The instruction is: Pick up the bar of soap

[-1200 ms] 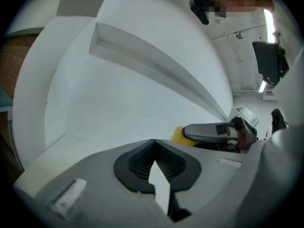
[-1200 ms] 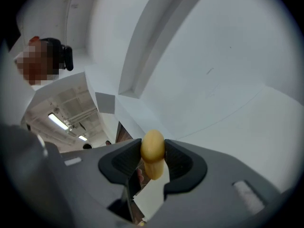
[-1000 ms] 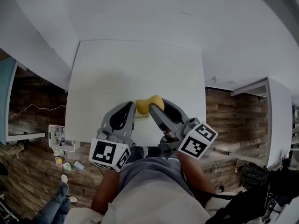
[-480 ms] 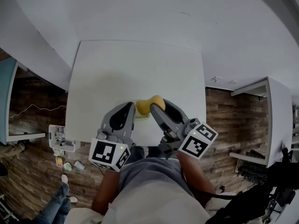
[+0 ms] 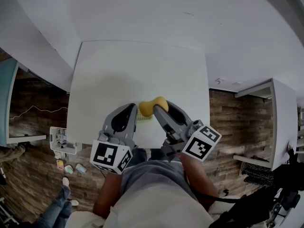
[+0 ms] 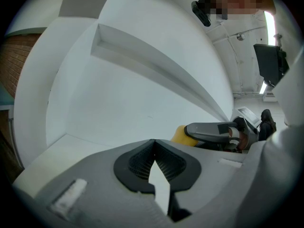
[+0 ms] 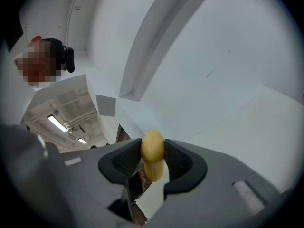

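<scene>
The right gripper (image 7: 153, 159) is clamping its jaws on the hard, likely slippery soap (image 5: 151, 107) by its three o'clock end, while the left gripper (image 6: 154, 159) jaws are touching.

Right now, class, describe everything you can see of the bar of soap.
The bar of soap is yellow, smooth, rounded with a pinched waist. The right claw clamps its two sides with dark ribbed pads, one lobe poking past them. It is over the white table's near part; whether it touches the table is unclear.

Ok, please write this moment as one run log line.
right gripper: shut on yellow rounded bar of soap | left gripper: shut, empty | white table: beneath the soap
</scene>
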Tool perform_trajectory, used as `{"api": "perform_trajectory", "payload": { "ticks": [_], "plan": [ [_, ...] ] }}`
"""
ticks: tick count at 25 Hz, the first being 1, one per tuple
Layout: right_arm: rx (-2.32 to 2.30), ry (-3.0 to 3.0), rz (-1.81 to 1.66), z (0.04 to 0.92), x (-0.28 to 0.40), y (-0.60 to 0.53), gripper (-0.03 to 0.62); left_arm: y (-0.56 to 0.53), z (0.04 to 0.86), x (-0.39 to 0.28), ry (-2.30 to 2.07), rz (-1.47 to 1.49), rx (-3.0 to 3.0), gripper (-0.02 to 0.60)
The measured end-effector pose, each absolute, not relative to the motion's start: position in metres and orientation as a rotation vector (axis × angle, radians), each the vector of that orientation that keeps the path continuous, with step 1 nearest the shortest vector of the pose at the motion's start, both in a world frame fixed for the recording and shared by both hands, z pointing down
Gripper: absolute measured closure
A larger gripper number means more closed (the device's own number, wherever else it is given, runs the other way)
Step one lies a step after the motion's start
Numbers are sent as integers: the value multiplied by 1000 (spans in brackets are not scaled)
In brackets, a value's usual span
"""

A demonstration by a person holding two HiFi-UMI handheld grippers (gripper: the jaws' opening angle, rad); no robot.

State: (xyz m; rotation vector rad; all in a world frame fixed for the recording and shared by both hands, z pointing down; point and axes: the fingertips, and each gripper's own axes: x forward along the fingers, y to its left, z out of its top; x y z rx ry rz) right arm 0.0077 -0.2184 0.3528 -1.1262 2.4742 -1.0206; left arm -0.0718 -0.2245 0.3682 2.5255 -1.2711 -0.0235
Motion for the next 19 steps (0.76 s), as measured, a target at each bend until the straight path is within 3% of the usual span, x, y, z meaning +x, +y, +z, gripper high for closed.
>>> {"api": "perform_trajectory", "payload": {
  "ticks": [19],
  "plan": [
    [-1104, 2452, -1046, 353, 8, -217, 441, -223, 368, -71, -1262, -33, 2522, 580]
  ]
}}
